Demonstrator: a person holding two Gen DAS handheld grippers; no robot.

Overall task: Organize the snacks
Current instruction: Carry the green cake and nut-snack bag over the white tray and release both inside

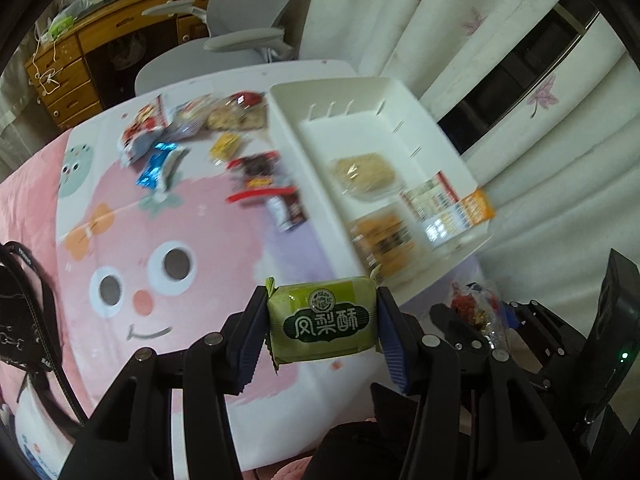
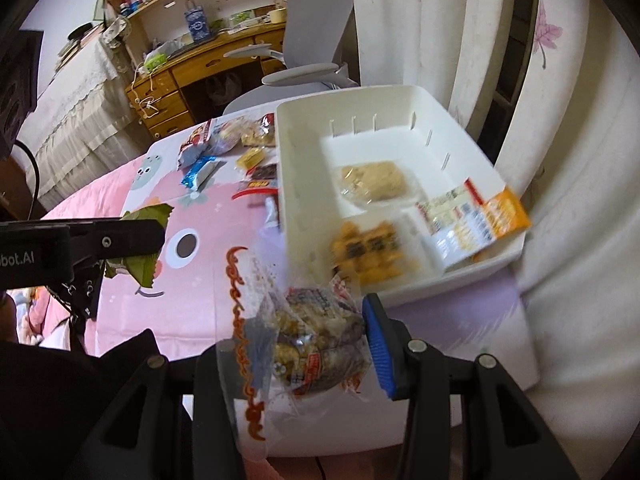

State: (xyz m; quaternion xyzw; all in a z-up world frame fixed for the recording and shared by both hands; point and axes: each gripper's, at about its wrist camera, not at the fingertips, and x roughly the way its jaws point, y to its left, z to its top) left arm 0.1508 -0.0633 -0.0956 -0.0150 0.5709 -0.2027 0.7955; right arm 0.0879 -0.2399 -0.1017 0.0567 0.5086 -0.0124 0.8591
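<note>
Left gripper [image 1: 322, 322] gripped a green pineapple cake [image 1: 323, 322]; right gripper [image 2: 296, 344] clasped a clear snack bag [image 2: 308, 344], nearer the white bin [image 2: 304, 208] just ahead at the desk's right edge.

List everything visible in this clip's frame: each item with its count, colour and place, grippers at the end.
White plastic organizer bin: one, right side of the table.
Snacks in the bin: three; beige cake, orange-brown pack, orange-white packet.
Loose wrapped snacks: several, mixed red, blue, yellow, far table end left of the bin.
Pink cartoon tablecloth: one, covers the table.
Grey office chair: one, behind the table.
Wooden desk: one, back left.
Green pineapple-cake packet: one, in the left hand-held gripper.
Clear-wrapped puffed snack: one, in the right hand-held gripper.
</note>
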